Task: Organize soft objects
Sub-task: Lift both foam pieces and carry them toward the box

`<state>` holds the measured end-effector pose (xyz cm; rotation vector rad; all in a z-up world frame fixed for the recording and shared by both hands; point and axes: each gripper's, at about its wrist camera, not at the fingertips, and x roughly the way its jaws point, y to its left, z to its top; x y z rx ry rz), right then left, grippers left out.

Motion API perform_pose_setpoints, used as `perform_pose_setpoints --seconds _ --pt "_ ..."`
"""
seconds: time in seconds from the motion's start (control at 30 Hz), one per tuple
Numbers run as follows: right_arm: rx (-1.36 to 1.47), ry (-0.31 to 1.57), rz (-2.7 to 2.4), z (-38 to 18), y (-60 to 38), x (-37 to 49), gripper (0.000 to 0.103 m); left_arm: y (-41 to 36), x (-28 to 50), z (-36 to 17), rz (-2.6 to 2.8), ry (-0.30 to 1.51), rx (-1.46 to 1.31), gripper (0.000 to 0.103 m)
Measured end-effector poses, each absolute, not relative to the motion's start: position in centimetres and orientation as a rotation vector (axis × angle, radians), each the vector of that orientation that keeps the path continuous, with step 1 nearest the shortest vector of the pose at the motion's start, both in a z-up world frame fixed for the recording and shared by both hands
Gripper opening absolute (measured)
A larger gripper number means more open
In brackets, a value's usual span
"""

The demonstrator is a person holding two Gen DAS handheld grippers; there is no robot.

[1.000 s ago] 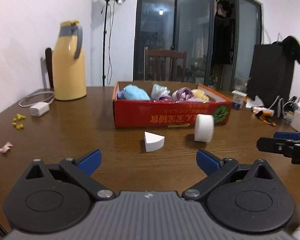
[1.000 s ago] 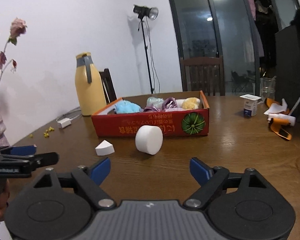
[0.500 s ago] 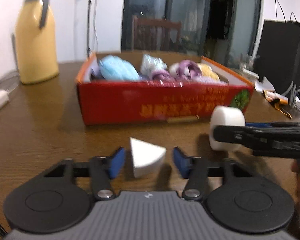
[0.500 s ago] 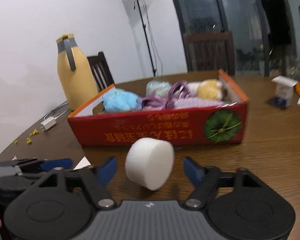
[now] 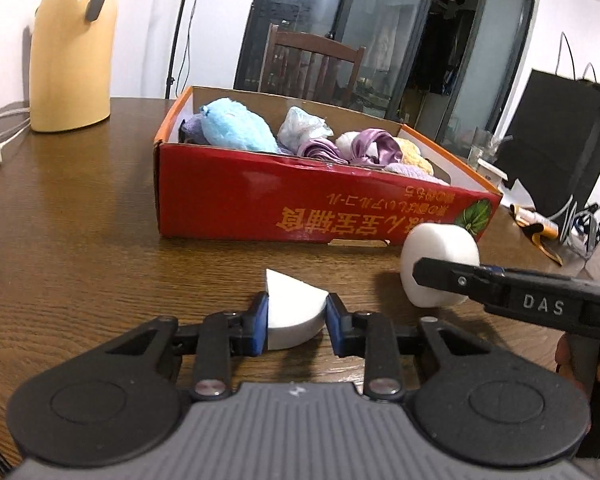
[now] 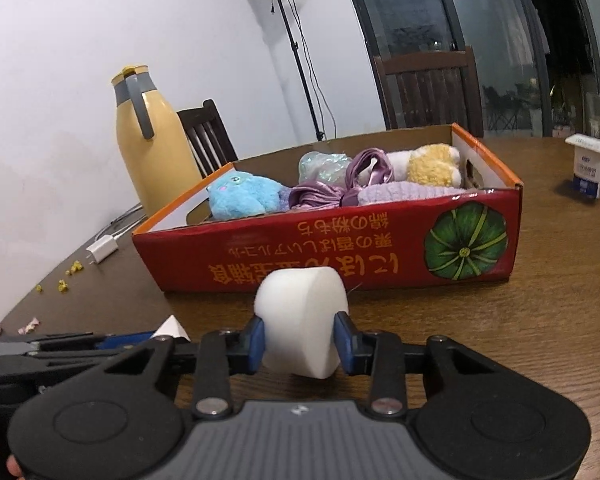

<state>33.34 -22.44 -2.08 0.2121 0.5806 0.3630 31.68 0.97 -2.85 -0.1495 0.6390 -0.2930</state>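
Your left gripper (image 5: 296,322) pinches the white wedge-shaped foam piece (image 5: 294,308) between its blue pads, low over the wooden table (image 5: 72,240). Your right gripper (image 6: 299,340) clamps the white foam cylinder (image 6: 302,320), its pads pressing both flat ends. From the left wrist view, that cylinder sits at about 2 o'clock, with the red cardboard box (image 5: 300,204) at 12 o'clock just behind both pieces. The box holds a blue plush toy (image 6: 244,194), purple satin fabric (image 6: 340,188) and a yellow plush (image 6: 434,168). A yellow thermos jug (image 5: 72,48) stands at 10 o'clock.
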Motion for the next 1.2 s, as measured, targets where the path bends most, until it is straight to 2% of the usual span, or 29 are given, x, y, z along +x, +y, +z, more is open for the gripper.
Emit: perform_pose_setpoints --seconds 0.33,0.7,0.93,1.2 --pt "0.244 0.521 0.362 0.2 -25.6 25.1 0.034 -0.8 22.2 -1.2 -0.238 0.578 -0.021 0.030" --pt "0.207 0.425 0.407 4.0 -27.2 15.2 0.035 -1.4 12.7 4.8 -0.277 0.399 -0.057 0.031" --pt "0.194 0.389 0.415 5.4 -26.7 13.4 0.035 -1.1 11.3 6.0 -0.284 0.361 -0.058 0.031" --pt "0.150 0.373 0.400 6.1 -26.4 15.1 0.035 -0.5 13.2 6.7 -0.261 0.335 -0.060 0.031"
